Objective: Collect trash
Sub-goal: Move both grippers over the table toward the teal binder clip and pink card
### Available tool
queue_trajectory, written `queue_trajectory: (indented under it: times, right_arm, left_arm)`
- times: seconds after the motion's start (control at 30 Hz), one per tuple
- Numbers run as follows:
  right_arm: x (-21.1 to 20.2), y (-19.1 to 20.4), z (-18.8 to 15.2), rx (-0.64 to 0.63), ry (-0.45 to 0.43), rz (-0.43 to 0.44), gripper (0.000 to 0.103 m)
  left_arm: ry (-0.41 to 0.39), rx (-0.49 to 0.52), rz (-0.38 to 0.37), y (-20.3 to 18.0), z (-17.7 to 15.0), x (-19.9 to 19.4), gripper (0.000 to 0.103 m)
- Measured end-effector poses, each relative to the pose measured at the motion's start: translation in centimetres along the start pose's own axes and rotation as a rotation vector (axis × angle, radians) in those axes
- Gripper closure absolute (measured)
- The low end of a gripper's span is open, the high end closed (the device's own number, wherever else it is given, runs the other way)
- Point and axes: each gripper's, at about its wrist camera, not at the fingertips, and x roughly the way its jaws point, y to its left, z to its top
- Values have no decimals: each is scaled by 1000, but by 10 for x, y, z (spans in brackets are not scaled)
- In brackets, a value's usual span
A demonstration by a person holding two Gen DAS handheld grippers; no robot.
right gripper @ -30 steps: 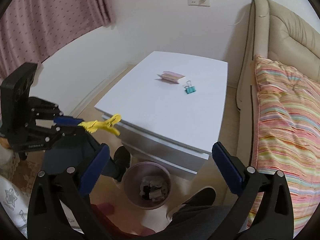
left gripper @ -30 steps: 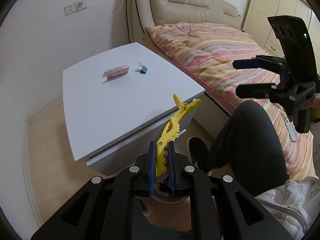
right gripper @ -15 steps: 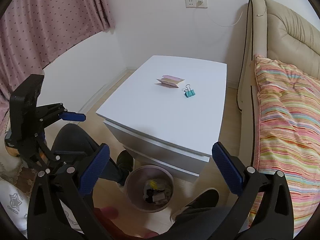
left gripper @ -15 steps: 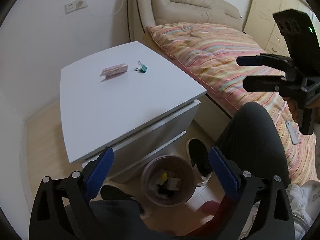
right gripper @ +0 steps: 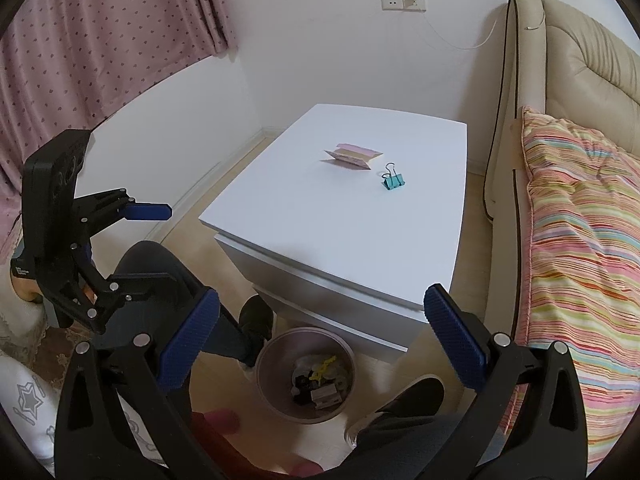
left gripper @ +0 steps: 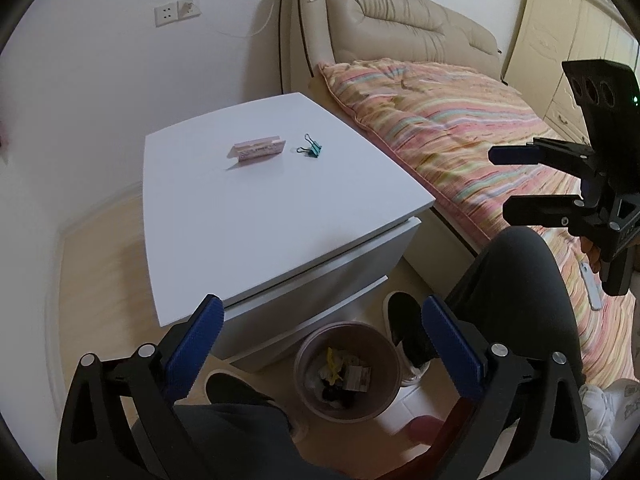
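Both grippers are empty and spread wide, so the step in hand looks like the turn from one drop-off to the next pick-up. The left gripper (left gripper: 318,342) hangs with its jaws apart above the round pinkish plastic waste bin (left gripper: 347,370), which stands on the floor against the front of the white square table (left gripper: 256,216). A yellow plastic clip (left gripper: 331,364) lies in the bin among other scraps.

The right gripper (right gripper: 320,338) also hovers open over the bin, off the table's near edge, holding nothing.

Two pieces remain on the table, toward its far side: a small folded pink-and-beige paper packet (right gripper: 354,157) and, just beside it but apart, a small teal metal binder clip (right gripper: 393,180) with its wire handles up.

By my judgement, the next move calls for one gripper to reach across to the far side, straddle one of these low pieces, and close on it; the flat packet probably needs a pinch close to the tabletop.
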Motion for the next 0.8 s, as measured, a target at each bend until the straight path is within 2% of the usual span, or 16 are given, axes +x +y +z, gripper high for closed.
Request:
queue_trajectory:
  times: [0.2, 0.5, 0.7, 0.8]
  right_arm:
    - [5, -3, 10, -25, -1, -2, 3]
    - [26, -16, 50, -117, -4, -15, 3]
    - [56, -30, 83, -176, 53, -29, 3]
    - [75, -38, 97, -203, 86, -7, 3]
  left_arm:
    - [-23, -5, 23, 7, 8, 3, 8]
    - [-55, -32, 49, 31, 34, 10, 8]
    - [-73, -55, 59, 49, 53, 15, 8]
    - [-81, -67, 63, 55, 60, 18, 8]
